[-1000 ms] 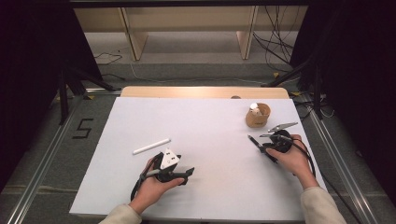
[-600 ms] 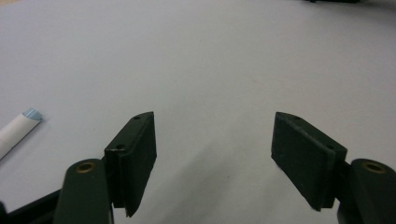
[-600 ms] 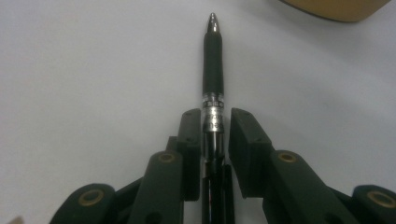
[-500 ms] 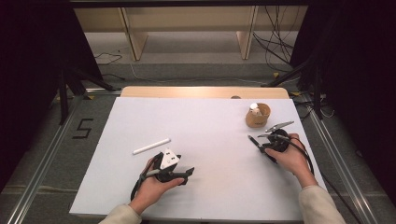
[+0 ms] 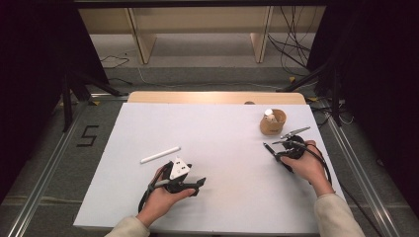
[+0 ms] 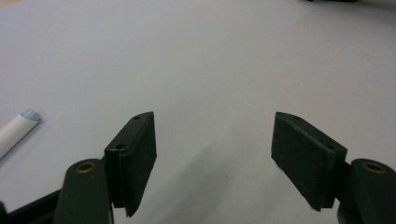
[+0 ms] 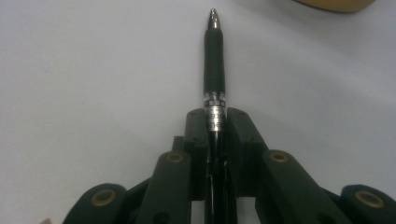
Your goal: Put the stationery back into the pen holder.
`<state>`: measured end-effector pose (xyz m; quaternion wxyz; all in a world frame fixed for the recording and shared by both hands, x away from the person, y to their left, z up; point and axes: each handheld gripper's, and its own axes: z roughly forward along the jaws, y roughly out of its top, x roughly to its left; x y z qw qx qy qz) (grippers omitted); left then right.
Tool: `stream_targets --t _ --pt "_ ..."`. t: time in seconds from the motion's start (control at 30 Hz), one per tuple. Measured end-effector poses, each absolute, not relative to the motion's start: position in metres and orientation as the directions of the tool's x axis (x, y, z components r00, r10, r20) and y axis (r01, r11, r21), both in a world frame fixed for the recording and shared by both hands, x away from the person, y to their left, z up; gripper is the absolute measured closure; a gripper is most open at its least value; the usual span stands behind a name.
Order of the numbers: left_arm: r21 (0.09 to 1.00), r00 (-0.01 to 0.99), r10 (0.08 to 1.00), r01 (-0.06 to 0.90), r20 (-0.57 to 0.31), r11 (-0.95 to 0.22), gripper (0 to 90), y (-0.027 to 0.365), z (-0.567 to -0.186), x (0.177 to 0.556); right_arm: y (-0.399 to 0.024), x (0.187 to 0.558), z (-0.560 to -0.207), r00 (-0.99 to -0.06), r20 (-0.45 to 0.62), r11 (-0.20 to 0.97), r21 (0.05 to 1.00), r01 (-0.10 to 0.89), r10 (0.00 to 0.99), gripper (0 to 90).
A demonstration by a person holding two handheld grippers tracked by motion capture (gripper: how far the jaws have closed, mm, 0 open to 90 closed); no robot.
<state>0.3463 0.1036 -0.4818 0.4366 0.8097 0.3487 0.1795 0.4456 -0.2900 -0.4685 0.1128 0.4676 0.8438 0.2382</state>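
Observation:
A black pen with a silver tip lies along the middle of my right gripper. The jaws have just been closing, and their pads now press on the pen's barrel from both sides. From above, the pen sticks out toward the upper left of the right gripper, low over the white table. My left gripper rests on the table near the front, open, with nothing between its jaws. A white stick lies just beyond it; its pale blue end shows beside the left jaw.
A small wooden cup with something white inside stands just beyond the right gripper; its rim is close ahead of the pen tip. Wooden shelving and cables lie behind the table's far edge.
Both hands have stayed where they were. The right gripper's jaws have drawn in around the pen. The left gripper has not changed.

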Motion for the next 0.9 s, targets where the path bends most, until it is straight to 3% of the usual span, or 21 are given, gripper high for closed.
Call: stream_targets --t 0.9 --pt "0.830 0.694 0.720 0.412 -0.017 -0.377 30.9 0.1039 -0.4823 0.3466 -0.2916 0.4388 -0.4686 -0.502 0.071 0.380 0.564 0.733 0.862 79.8"
